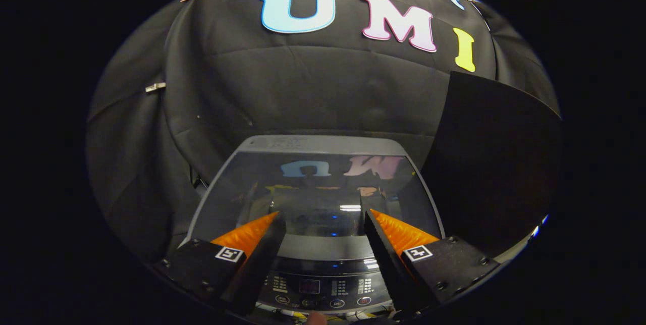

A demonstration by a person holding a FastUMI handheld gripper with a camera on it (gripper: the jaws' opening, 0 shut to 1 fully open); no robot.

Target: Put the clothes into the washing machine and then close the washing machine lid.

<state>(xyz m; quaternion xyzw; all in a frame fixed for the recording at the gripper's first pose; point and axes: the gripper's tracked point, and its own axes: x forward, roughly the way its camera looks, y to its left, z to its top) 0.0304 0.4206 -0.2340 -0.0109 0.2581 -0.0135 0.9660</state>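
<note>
Gripper (pixel 323 216) spread wide, nothing between its fingers, hovering above washing machine (pixel 317 199). Lid (pixel 315 183) down flat, glossy and reflecting the booth, lying just ahead of and under the fingertips. Control panel (pixel 323 287) between the fingers, nearest the camera. Clothes can't be made out through the lid.

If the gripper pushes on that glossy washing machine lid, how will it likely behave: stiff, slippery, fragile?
The lid lies flat and mirrors the booth, so it is probably rigid and smooth; fingertips may slide. It looks glass-like, so hard taps seem risky. The gripper hangs open above it, touching nothing.
</note>
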